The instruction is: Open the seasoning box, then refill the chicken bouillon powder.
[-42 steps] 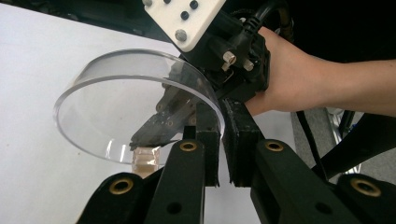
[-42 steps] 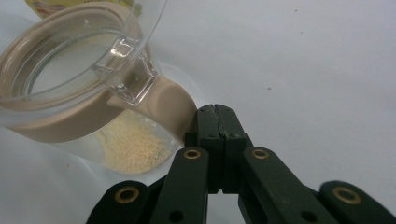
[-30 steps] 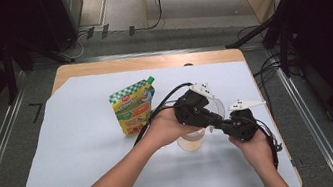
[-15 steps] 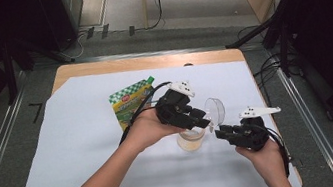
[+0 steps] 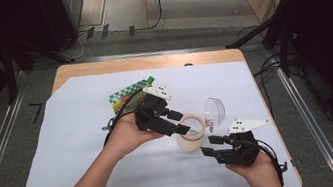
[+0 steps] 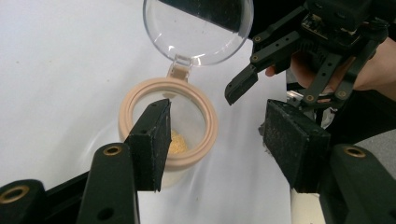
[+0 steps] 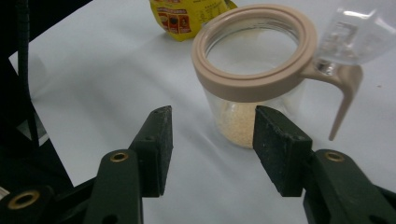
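Moved: both hands have pulled apart from the clear glass jar with the beige plastic rim [image 5: 191, 132]; a second ago they were bunched together over it, now the left hand-held gripper [image 5: 186, 127] sits at the jar's left side and the right hand-held gripper [image 5: 210, 146] has backed off to the near right of the jar.
Jaws: both sets have just been opening; nothing is between either pair.
Left state: released. In the left gripper view one pad [image 6: 152, 140] hangs in front of the jar rim [image 6: 168, 123], the other is off to the side over bare tabletop; neither presses on it.
Right state: released, jaws parted and pointing at the jar [image 7: 252, 79] from just short of it, no contact.
Lid: round clear hinged lid [image 5: 214, 109] now stands flipped up at the far right of the jar; it looked down a second ago.
Meaning: my read is the opening step is done and the jar is let go, free-standing.
Jar position: upright on the white sheet covering the tabletop [image 5: 64, 165], mouth open, a little pale yellow granular stuff [image 7: 236, 128] at the bottom.
Nearby: green-and-yellow printed pouch [image 5: 129, 95] lies flat behind and left of the jar, partly under the left hand, not touching the jar.
Next guess: pouch contents into the jar, so the pouch is the likely pick.
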The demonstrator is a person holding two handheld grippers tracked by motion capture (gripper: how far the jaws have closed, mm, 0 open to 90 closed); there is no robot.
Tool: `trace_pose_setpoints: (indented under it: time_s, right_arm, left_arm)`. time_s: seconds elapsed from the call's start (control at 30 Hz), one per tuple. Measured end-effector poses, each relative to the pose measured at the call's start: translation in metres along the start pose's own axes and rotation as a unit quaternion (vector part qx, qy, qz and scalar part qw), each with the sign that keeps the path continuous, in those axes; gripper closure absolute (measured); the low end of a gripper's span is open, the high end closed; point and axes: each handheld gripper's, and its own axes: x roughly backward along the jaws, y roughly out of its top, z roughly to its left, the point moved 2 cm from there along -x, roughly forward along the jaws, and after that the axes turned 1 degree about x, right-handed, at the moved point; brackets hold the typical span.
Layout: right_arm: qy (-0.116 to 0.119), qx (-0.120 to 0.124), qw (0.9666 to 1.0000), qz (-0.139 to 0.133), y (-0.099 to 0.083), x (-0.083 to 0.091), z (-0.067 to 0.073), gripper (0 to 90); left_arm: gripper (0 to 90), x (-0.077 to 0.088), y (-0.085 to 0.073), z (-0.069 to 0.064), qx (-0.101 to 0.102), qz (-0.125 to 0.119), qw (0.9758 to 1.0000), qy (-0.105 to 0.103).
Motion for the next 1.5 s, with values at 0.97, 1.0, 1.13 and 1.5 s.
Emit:
trace_pose_setpoints:
  time_s: [0.97,1.0,1.13,1.5]
  right_arm:
    - [0.059,0.063,0.9960,0.021,0.016,-0.033,0.048,46.1]
    - [0.058,0.067,0.9958,0.024,0.016,-0.035,0.051,46.0]
    - [0.060,0.068,0.9955,0.025,0.017,-0.037,0.054,45.9]
    - [0.070,0.078,0.9939,0.033,0.019,-0.044,0.058,46.2]
  left_arm:
    - [42.8,0.062,-0.042,0.020,0.044,-0.026,0.9974,0.050]
    - [42.8,0.067,-0.045,0.021,0.048,-0.027,0.9969,0.057]
    - [42.8,0.075,-0.051,0.024,0.051,-0.025,0.9961,0.067]
    - [43.9,0.099,-0.067,0.025,0.067,-0.035,0.9943,0.076]
